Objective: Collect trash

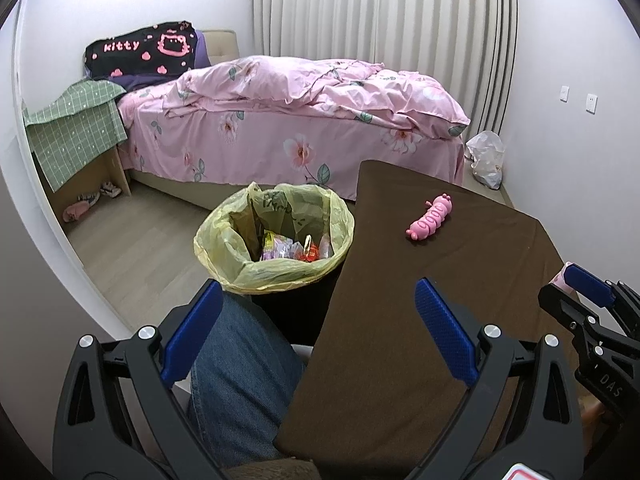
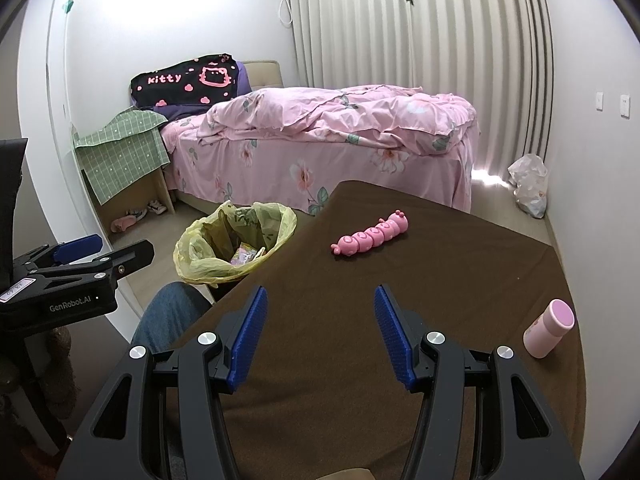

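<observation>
A trash bin [image 1: 276, 236] lined with a yellow bag stands on the floor left of the brown table [image 1: 400, 360]; wrappers lie inside it. It also shows in the right wrist view [image 2: 236, 240]. My left gripper [image 1: 320, 308] is open and empty, above the table's left edge and a jeans-clad knee, just short of the bin. My right gripper [image 2: 320, 304] is open and empty over the table [image 2: 360, 380]. A pink caterpillar toy [image 2: 372, 238] lies ahead of it; the toy also shows in the left wrist view [image 1: 430, 222]. A pink bottle [image 2: 548, 328] stands to the right.
A bed [image 1: 300, 120] with pink floral bedding stands beyond the bin. A nightstand under a green cloth [image 1: 76, 132] is at the left, with shoes under it. A white plastic bag [image 2: 530, 184] lies on the floor by the right wall. Curtains [image 2: 400, 40] hang behind.
</observation>
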`<action>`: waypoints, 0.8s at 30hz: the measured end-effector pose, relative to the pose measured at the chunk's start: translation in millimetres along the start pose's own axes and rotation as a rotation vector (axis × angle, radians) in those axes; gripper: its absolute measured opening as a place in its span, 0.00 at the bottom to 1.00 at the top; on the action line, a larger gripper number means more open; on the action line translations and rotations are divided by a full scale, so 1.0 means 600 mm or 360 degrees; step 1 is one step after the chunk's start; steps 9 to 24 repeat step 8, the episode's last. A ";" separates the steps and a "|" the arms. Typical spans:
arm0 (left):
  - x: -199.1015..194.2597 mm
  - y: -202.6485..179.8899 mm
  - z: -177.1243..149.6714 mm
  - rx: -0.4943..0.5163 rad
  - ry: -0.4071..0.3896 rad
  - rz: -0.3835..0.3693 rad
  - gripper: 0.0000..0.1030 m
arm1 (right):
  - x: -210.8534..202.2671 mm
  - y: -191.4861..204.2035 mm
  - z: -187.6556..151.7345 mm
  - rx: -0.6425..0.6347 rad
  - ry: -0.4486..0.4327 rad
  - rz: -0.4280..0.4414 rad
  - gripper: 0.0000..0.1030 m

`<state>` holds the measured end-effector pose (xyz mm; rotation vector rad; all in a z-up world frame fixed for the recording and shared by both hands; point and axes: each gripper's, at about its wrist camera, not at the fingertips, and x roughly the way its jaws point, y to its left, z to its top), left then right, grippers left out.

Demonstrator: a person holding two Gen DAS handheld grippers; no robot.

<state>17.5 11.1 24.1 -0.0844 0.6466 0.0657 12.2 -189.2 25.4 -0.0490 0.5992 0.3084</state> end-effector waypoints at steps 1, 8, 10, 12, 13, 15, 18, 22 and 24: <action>0.004 -0.001 0.001 0.0001 0.0011 -0.0004 0.89 | 0.003 0.000 -0.001 -0.0003 0.0007 -0.0012 0.51; 0.113 -0.059 -0.010 0.0115 0.0209 -0.0054 0.90 | 0.085 -0.088 -0.035 0.0151 0.0170 -0.0178 0.56; 0.113 -0.059 -0.010 0.0115 0.0209 -0.0054 0.90 | 0.085 -0.088 -0.035 0.0151 0.0170 -0.0178 0.56; 0.113 -0.059 -0.010 0.0115 0.0209 -0.0054 0.90 | 0.085 -0.088 -0.035 0.0151 0.0170 -0.0178 0.56; 0.113 -0.059 -0.010 0.0115 0.0209 -0.0054 0.90 | 0.085 -0.088 -0.035 0.0151 0.0170 -0.0178 0.56; 0.113 -0.059 -0.010 0.0115 0.0209 -0.0054 0.90 | 0.085 -0.088 -0.035 0.0151 0.0170 -0.0178 0.56; 0.113 -0.059 -0.010 0.0115 0.0209 -0.0054 0.90 | 0.085 -0.088 -0.035 0.0151 0.0170 -0.0178 0.56; 0.113 -0.059 -0.010 0.0115 0.0209 -0.0054 0.90 | 0.085 -0.088 -0.035 0.0151 0.0170 -0.0178 0.56; 0.113 -0.059 -0.010 0.0115 0.0209 -0.0054 0.90 | 0.085 -0.088 -0.035 0.0151 0.0170 -0.0178 0.56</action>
